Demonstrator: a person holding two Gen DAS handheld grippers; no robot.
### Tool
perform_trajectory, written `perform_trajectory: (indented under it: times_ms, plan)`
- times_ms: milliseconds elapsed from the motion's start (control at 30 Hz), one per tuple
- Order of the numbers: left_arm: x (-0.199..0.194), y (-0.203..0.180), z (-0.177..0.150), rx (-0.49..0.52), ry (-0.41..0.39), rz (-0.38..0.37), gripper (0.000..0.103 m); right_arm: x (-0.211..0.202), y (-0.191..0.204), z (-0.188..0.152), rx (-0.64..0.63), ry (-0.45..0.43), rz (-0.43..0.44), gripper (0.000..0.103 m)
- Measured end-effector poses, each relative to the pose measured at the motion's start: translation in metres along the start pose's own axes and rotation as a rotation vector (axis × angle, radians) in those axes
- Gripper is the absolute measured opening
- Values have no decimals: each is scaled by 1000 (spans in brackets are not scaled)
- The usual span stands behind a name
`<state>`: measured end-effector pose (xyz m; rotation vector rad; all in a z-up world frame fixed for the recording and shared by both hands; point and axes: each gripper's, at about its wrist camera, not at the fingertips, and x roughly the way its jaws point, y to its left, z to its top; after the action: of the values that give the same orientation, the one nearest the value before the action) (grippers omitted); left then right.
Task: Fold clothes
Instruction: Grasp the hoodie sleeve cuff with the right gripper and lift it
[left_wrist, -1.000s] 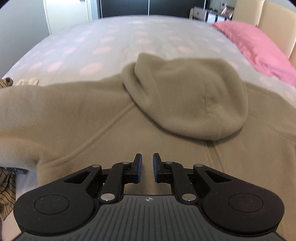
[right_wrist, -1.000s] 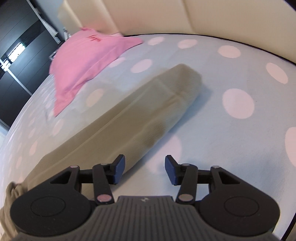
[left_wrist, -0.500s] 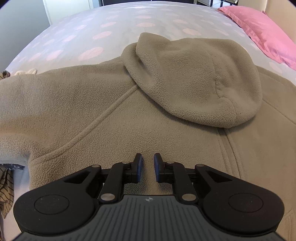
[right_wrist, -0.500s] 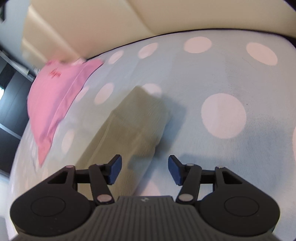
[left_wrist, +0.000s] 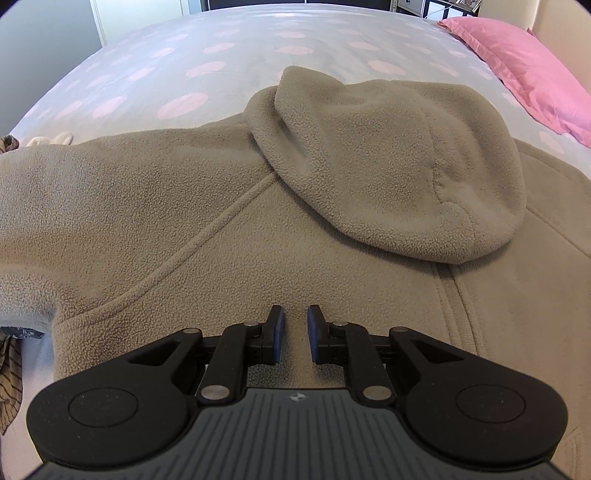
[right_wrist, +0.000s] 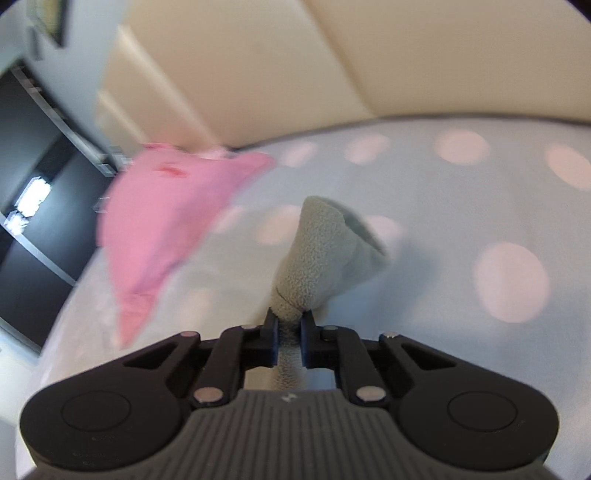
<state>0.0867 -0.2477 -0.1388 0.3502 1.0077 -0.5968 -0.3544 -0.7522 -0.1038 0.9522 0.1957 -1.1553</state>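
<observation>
A beige fleece hoodie (left_wrist: 221, 229) lies spread flat on the bed, its hood (left_wrist: 388, 166) folded down over the chest. My left gripper (left_wrist: 294, 332) hovers just above the hoodie's body, below the hood, with its jaws a small gap apart and nothing between them. In the right wrist view my right gripper (right_wrist: 289, 328) is shut on the end of the hoodie's sleeve (right_wrist: 321, 251), and the cuff sticks up and forward, lifted off the bed.
The bed has a pale blue sheet with pink dots (left_wrist: 192, 70). A pink pillow (left_wrist: 535, 74) lies at the far right, also in the right wrist view (right_wrist: 166, 221). A cream headboard (right_wrist: 332, 59) stands behind. Striped cloth (left_wrist: 7, 380) hangs at the left edge.
My right gripper has closed on the sleeve end and lifted it off the sheet. My left gripper has moved lower and closer over the hoodie's body.
</observation>
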Motion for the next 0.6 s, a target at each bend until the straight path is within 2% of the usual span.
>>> perform_trajectory:
  times_ms: [167, 267, 467, 600]
  plan:
    - [-19, 11, 6, 7, -20, -18, 13, -52, 82, -21, -126, 4, 200, 12]
    - [-37, 18, 8, 35, -43, -32, 13, -82, 133, -47, -218, 30, 306, 12]
    - [-76, 40, 8, 78, -87, -57, 13, -124, 215, -139, -460, 89, 440, 12]
    - [-92, 57, 4, 79, -99, -70, 13, -141, 240, -211, -558, 161, 485, 12]
